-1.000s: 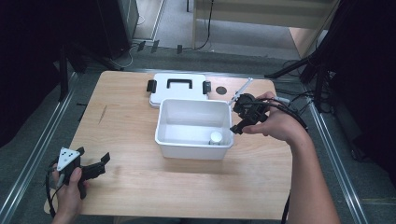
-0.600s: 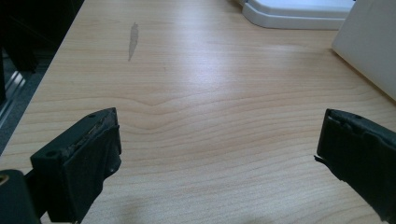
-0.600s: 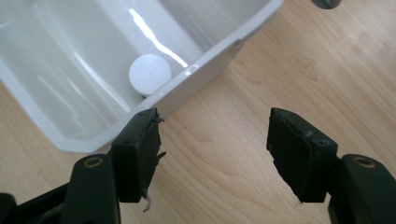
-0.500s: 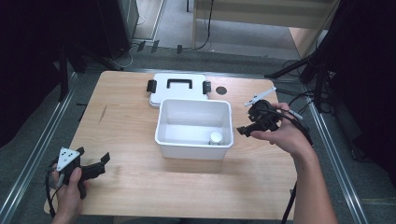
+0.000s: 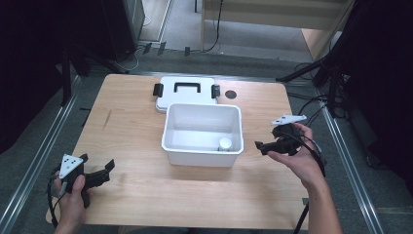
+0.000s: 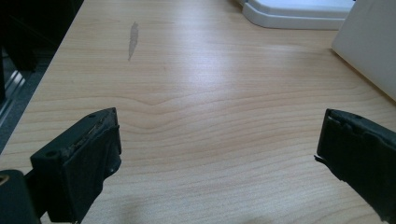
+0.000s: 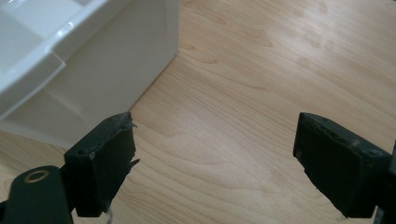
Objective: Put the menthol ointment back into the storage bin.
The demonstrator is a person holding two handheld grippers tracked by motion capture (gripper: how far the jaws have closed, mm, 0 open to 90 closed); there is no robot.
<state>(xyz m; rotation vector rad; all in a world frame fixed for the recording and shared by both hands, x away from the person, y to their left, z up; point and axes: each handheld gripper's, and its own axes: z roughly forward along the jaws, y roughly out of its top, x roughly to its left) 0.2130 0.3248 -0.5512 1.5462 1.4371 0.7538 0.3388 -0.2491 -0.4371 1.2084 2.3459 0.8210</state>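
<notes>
A white plastic box stands open in the middle of the wooden table, with a small white round object inside at its near right corner. Its white lid with a black handle and black clips lies flat just behind it. My right gripper hovers to the right of the box, open and empty; the right gripper view has the box's outer wall at the left. At the table's near left corner my left gripper is open and empty above bare wood.
A small dark round spot marks the table right of the lid. Metal rails run along both sides of the table, and cables trail at the right. The box's edge and the lid's corner show in the left gripper view.
My right gripper has pulled back from over the box's right rim to the right and toward the near side. The left gripper has not moved.
</notes>
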